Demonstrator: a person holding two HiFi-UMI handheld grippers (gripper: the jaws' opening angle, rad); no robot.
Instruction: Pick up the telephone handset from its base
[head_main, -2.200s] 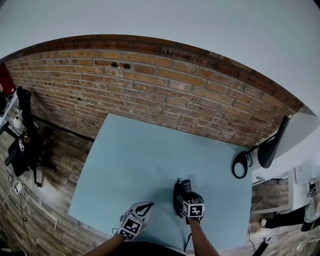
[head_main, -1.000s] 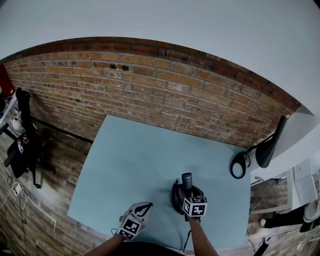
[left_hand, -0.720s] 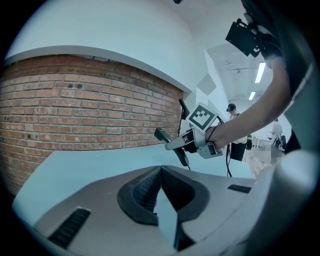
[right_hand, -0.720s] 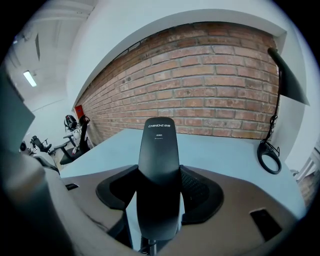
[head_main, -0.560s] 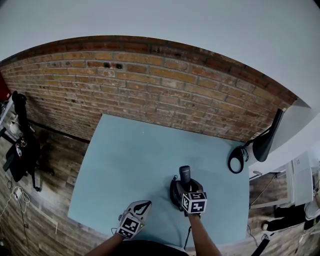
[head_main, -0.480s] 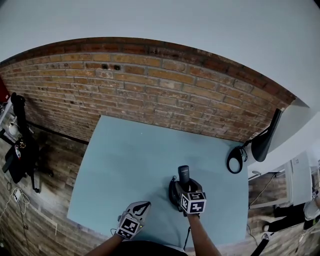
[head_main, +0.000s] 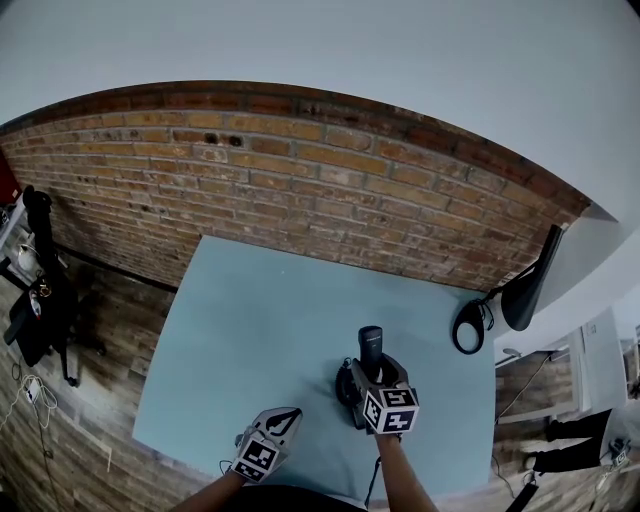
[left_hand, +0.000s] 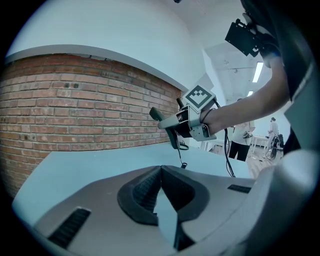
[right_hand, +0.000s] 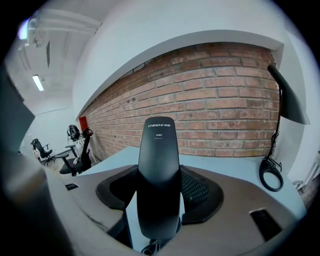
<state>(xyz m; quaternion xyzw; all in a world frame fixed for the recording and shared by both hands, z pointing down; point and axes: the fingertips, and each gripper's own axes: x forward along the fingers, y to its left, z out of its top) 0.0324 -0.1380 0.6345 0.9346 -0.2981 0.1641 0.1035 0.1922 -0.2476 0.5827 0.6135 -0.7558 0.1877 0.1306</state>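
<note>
Pale blue-grey rectangular matte surface, far edge against a red brick wall, mostly bare. A black ring-shaped object lies flat at the far right corner, just beside the right edge, with a thin black cable running up off it. At the near middle, well apart from the ring, a thin dark cord drops from the black telephone handset held above the surface; can't tell if its lower end touches.

The handset is showing smooth, slightly glossy black plastic, the table is looking matt and smooth, and the brick wall is looking rough.
</note>
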